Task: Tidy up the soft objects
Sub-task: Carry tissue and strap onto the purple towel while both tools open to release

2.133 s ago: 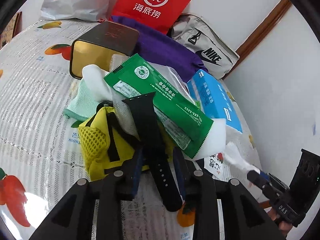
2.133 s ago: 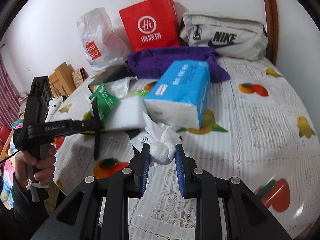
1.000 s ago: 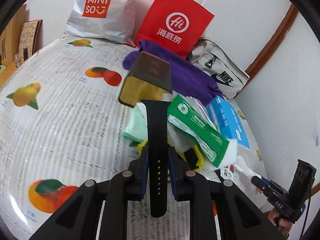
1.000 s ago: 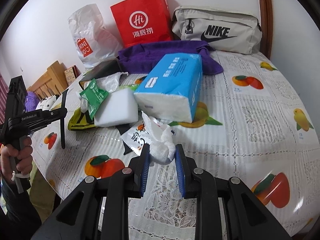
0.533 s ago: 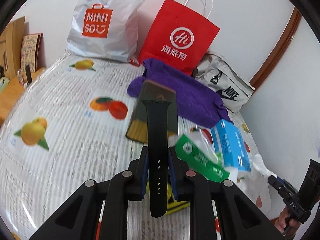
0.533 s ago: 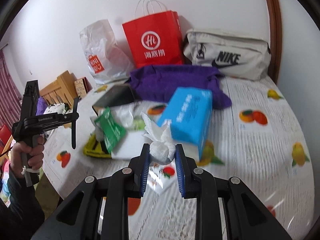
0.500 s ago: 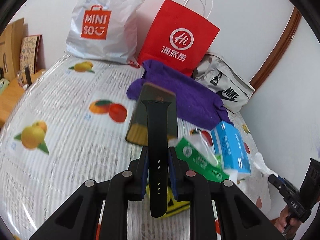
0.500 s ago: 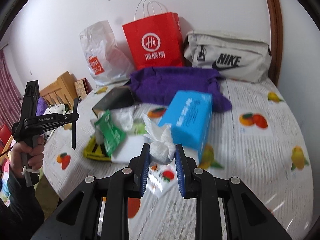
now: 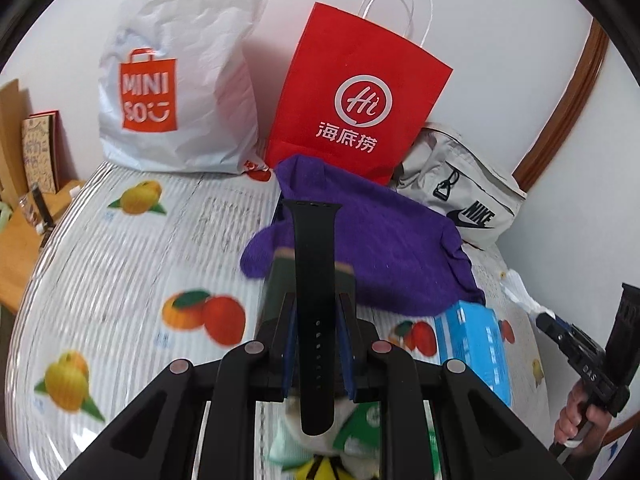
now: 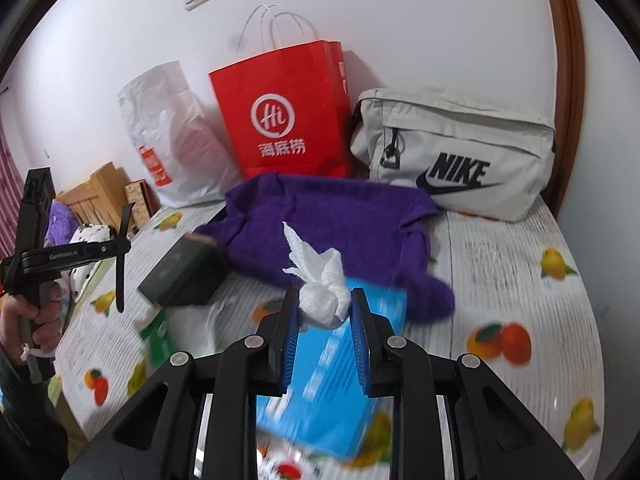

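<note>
My left gripper [image 9: 316,312] is shut on a black watch strap [image 9: 314,280], held upright above the table. It also shows at the left of the right wrist view [image 10: 120,256]. My right gripper [image 10: 325,308] is shut on a crumpled white tissue [image 10: 320,280], raised over a blue tissue pack [image 10: 328,392]; it shows at the right edge of the left wrist view [image 9: 548,320]. A purple cloth [image 9: 392,248] lies at the back of the table. A dark box [image 10: 184,272] sits left of it.
A red paper bag [image 9: 360,96], a white Miniso bag [image 9: 176,80] and a grey Nike bag [image 10: 456,160] stand against the wall. A green packet [image 10: 158,334] and a yellow mesh item [image 9: 320,470] lie near the front. The fruit-print tablecloth [image 9: 120,272] covers the table.
Both grippers have risen and tilted toward the back of the table, each keeping its hold. The pile of packets has dropped low in both views.
</note>
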Available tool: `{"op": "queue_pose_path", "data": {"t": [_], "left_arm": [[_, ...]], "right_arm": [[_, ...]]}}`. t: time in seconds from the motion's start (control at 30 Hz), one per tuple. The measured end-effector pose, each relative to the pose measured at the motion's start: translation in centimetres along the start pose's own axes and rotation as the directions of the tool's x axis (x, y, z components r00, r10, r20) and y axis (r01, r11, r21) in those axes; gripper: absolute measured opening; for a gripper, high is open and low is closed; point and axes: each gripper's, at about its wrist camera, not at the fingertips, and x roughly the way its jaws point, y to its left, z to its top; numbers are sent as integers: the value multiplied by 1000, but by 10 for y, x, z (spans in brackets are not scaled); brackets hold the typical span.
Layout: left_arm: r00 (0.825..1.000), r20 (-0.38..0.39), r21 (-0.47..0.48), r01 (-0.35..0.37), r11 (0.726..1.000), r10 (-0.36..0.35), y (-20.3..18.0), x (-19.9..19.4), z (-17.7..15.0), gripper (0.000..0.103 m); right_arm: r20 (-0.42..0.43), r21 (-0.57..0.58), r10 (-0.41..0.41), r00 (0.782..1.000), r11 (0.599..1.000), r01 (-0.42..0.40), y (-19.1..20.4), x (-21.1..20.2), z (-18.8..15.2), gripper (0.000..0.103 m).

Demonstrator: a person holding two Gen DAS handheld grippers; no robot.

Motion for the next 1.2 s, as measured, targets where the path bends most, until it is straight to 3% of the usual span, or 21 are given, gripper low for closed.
{"op": "queue_pose_path", "data": {"t": [0.33,0.73,1.03,1.2], "left_arm": [[999,-33,36,10,999,-9,-13,54,61,18],[993,-109,76,41,996,-33,-30,140,114,18],[977,-213,59,10,998,2,-24,200,124,18],[972,-232,74,-12,997,29,-22,212,122,18]], "right_arm": [[-35,3,-9,999,1000,9,-22,66,41,25],[-148,20,-8,989,1000,12,-53,131,40,25],[-205,31,2,979,1000,5,-65,157,32,25],[-227,30,11,974,1000,-4,-66,163,29,26]]}}
